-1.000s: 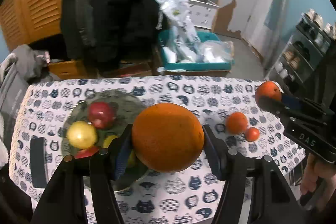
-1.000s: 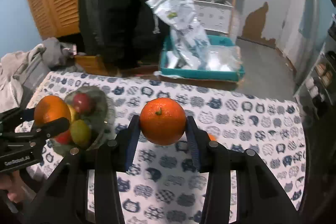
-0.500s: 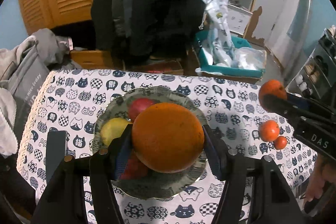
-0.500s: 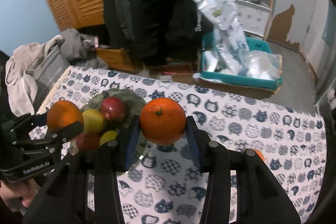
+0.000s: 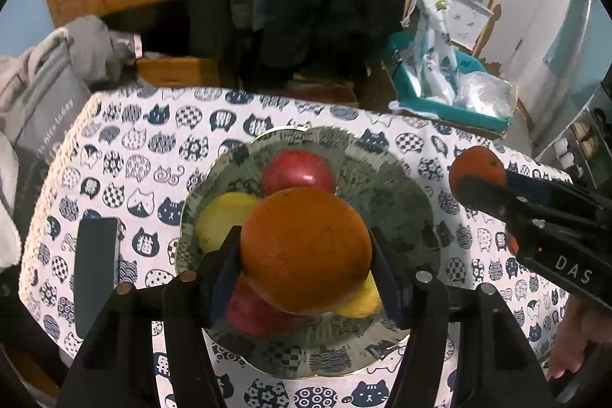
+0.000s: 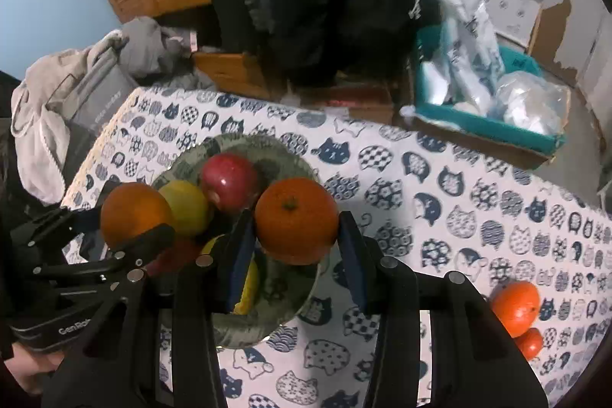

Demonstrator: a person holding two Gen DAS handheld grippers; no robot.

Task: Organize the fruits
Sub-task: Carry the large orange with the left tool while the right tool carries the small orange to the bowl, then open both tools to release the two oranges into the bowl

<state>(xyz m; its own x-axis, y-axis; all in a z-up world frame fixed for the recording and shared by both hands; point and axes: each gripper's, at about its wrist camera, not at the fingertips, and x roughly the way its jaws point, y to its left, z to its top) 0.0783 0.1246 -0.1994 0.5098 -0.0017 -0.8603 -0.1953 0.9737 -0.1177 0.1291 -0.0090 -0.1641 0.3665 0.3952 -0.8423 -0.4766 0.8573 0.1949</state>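
Observation:
My left gripper [image 5: 305, 260] is shut on a large orange [image 5: 305, 249] and holds it above the patterned plate [image 5: 397, 201]. The plate holds a red apple [image 5: 298, 169], a yellow fruit [image 5: 220, 217], another red fruit [image 5: 252, 312] and a yellow one [image 5: 363, 301]. My right gripper [image 6: 296, 247] is shut on a smaller orange [image 6: 296, 220] over the plate's right rim [image 6: 275, 308]; it also shows in the left wrist view [image 5: 476, 174]. Two small oranges [image 6: 516, 303] lie on the cloth at the right.
The table has a cat-print cloth [image 5: 153, 140]. A dark flat object [image 5: 95, 270] lies left of the plate. Beyond the table stand a teal bin with bags [image 5: 447, 94], a grey bag [image 5: 42, 109], hanging coats and a shelf.
Both grippers, each with its orange, have moved left from the loose oranges to above the plate. The plate now lies under the left gripper's orange.

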